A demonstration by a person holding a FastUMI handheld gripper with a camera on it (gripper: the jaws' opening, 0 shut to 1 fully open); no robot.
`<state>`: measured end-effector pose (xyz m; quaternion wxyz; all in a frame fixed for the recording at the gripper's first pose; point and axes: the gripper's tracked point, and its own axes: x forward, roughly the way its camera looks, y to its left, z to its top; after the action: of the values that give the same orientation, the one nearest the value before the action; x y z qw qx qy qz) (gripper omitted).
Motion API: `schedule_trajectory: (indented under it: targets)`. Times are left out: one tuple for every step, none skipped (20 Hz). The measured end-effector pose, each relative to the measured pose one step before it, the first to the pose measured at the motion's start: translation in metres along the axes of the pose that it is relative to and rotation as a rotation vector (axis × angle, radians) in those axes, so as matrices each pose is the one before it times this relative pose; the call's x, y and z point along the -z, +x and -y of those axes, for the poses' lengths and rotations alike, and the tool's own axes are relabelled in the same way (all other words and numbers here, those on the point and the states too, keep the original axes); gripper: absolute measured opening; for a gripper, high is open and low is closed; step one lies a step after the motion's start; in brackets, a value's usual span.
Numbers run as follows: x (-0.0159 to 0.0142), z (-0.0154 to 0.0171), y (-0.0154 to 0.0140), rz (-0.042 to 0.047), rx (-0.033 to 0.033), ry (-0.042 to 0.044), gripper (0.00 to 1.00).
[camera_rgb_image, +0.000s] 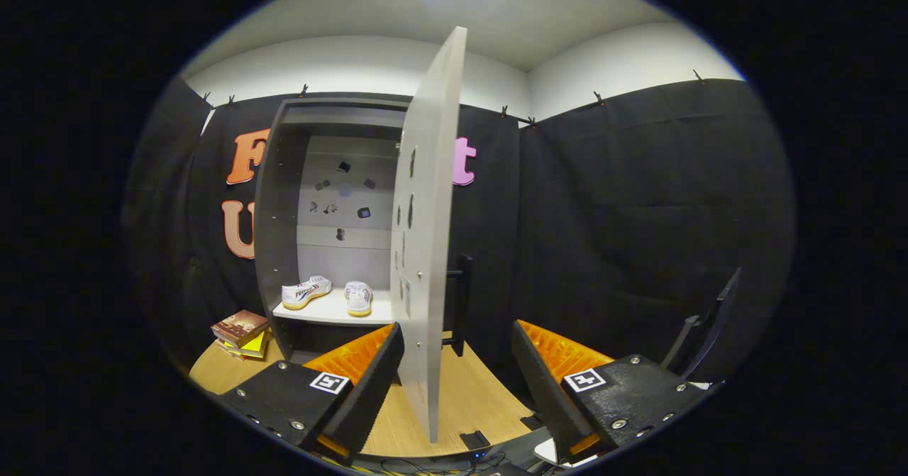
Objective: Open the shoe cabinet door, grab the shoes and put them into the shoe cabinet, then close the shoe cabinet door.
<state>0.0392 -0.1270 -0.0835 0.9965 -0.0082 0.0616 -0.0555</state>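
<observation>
The grey shoe cabinet [284, 199] stands open on the wooden table. Two white shoes sit on its white shelf [330, 311]: one [306, 291] lying sideways on the left, the other [359, 297] pointing outward on the right. The cabinet door [429, 228] swings out edge-on toward me, its black bar handle [462, 302] on the outer face. My gripper [457, 352] is open, and the door's free edge stands between the two fingers, closer to the left finger [369, 377]. Neither finger presses on the door.
A stack of books [241, 330] lies on the wooden table [468, 398] left of the cabinet. A black monitor-like object [702, 327] stands at the right. Cables and small devices lie at the table's near edge [475, 455].
</observation>
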Motion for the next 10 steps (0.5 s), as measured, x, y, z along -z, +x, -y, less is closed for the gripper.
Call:
schedule_trajectory:
  targets:
    - [0.00295,0.00850,0.00485,-0.00441,0.00588,0.00949,0.95]
    - [0.00423,0.00648,0.00635,-0.00406,0.00208,0.00637,0.95]
    - [0.00420,0.00579,0.00683,-0.00950,0.00013,0.00564,0.95]
    - [0.00585,0.00428,0.00679,-0.01238,-0.00292,0.00402,0.94]
    - [0.00517,0.00385,0.00682,-0.01356,-0.00520,0.00364,0.94]
    - [0.00499,0.00174,0.00666,-0.01110,-0.00762,0.00317,0.94]
    - [0.00406,0.00095,0.00596,-0.00971,-0.00972,0.00377,0.95]
    - [0.00881,-0.00104,0.01292,-0.01139,-0.01282,0.00269,0.95]
    - [0.00317,-0.00071,0.00329,-0.00904,-0.01390,0.00079,0.95]
    - [0.00155,-0.00199,0.00576,-0.00505,-0.02068,-0.00158,0.95]
